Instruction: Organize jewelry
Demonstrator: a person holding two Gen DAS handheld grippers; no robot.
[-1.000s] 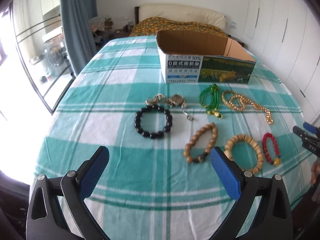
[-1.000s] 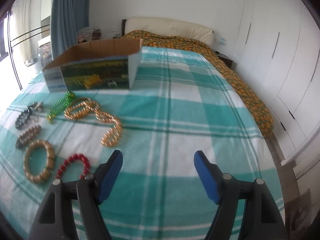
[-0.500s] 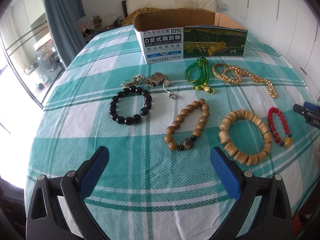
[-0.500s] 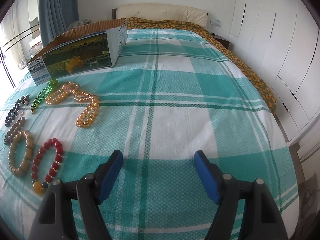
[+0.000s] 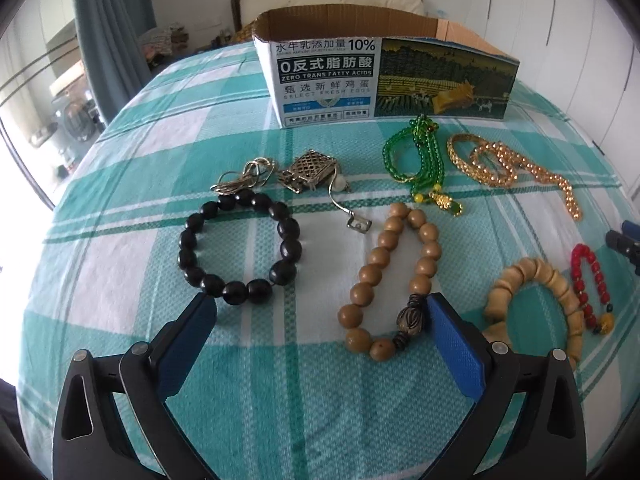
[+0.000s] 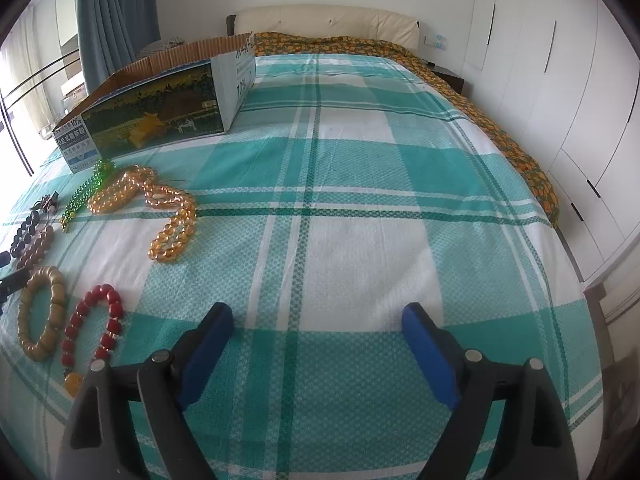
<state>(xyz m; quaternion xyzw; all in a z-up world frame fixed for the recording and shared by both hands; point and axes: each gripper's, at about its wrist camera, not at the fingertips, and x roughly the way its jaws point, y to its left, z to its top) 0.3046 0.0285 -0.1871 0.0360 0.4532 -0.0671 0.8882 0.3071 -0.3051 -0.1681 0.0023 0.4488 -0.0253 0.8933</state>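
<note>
With the left claw (image 5: 320,312) spread wide over the bed (image 5: 120,280), lower it squarely onto the black bead bracelet (image 5: 240,248) or brown bead bracelet (image 5: 394,280) (both lie just ahead) before closing, while the right claw (image 6: 318,320), also apart and empty, waits over bare cloth beside the red bead bracelet (image 6: 94,320).

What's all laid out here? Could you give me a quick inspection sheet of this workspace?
Surface: bed under a teal plaid cover.
Job's things: open cardboard box; black bracelet, brown bead bracelet, wooden bracelet, red bracelet, green beads, amber beads, silver pieces, all outside the box.
Clutter: nothing seen.
Grippers: left gripper and right gripper open, empty.
Cables: nothing seen.
Surroundings: curtain, wardrobe doors.
</note>
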